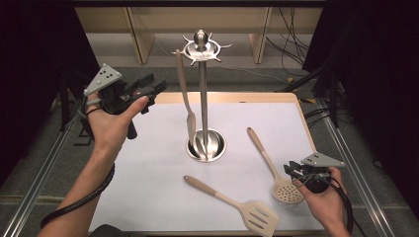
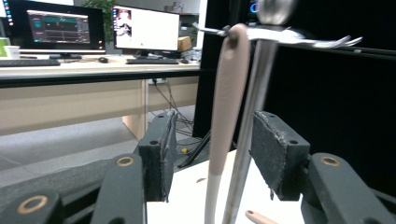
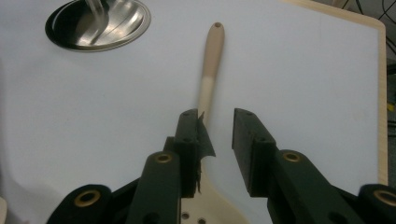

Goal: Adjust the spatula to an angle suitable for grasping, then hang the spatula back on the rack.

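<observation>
Your right gripper is the nearer hand for the skimmer: it lies flat on the mat with its perforated head just under the jaws and its handle running away from you toward the rack. In the right gripper view the jaws stand apart and hold nothing, with the skimmer neck beside the left pad, so shift to centre it. Your left gripper is spread too, its pads clear of the hung spatula.
</observation>
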Motion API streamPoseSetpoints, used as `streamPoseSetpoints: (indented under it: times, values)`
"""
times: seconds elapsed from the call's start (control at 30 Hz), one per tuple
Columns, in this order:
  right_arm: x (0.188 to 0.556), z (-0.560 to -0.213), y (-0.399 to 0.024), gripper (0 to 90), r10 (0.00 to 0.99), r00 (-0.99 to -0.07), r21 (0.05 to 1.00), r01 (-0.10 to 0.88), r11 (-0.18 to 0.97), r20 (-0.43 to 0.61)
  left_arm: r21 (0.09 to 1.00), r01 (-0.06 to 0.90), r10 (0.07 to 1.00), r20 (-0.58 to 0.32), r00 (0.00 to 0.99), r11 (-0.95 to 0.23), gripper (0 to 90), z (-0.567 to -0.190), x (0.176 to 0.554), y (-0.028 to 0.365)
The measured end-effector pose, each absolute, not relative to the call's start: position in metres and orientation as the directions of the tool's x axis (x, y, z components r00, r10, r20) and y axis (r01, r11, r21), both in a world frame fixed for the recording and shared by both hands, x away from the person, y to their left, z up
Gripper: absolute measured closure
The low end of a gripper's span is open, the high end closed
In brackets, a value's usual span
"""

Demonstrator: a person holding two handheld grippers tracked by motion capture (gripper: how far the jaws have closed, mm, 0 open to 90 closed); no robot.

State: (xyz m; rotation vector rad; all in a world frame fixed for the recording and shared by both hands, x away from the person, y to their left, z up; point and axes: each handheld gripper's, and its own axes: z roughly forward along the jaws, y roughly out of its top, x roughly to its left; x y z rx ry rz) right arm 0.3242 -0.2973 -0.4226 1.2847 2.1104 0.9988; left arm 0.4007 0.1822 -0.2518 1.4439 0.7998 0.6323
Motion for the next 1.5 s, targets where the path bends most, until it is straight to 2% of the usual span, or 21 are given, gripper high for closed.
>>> streamPoseSetpoints:
  times: [0.2,0.4,0.43,0.63,0.7,0.73,0.83,0.97,1.5]
  values:
    - [0.325,-0.422,-0.296,72.4,0.885,-0.466,0.778,0.549,0.305,-0.017,0.994,0.094,0.789,-0.098,0.607,0.052,48.8,-0.256,0.405,0.179]
    - [0.323,-0.414,-0.286,78.4,0.858,-0.514,0.737,0.576,0.353,-0.01,0.991,0.11,0.778,-0.13,0.615,0.078,46.3,-0.265,0.401,0.177]
    - [0.325,-0.415,-0.285,79.4,0.841,-0.539,0.744,0.547,0.383,-0.037,0.991,0.109,0.78,-0.127,0.613,0.075,45.2,-0.266,0.4,0.177]
    - [0.321,-0.412,-0.27,79.9,0.802,-0.597,0.653,0.605,0.456,-0.008,0.991,0.123,0.781,-0.123,0.613,0.06,41.8,-0.275,0.393,0.174]
    - [0.319,-0.416,-0.261,80.0,0.804,-0.592,0.614,0.657,0.437,0.061,0.989,0.134,0.781,-0.137,0.61,0.069,39.1,-0.278,0.391,0.173]
    - [0.321,-0.418,-0.26,80.0,0.773,-0.633,0.596,0.632,0.496,0.028,0.989,0.133,0.779,-0.138,0.612,0.07,37.8,-0.279,0.389,0.173]
    - [0.322,-0.422,-0.25,80.0,0.726,-0.687,0.549,0.617,0.564,0.027,0.99,0.13,0.776,-0.124,0.619,0.055,37.5,-0.282,0.385,0.174]
    - [0.322,-0.423,-0.23,79.9,0.696,-0.715,0.477,0.636,0.607,0.069,0.988,0.146,0.784,-0.13,0.607,0.051,38.6,-0.288,0.384,0.178]
    - [0.323,-0.435,-0.176,80.0,0.543,-0.839,0.402,0.512,0.759,0.044,0.984,0.167,0.795,-0.143,0.589,0.053,39.2,-0.3,0.384,0.183]
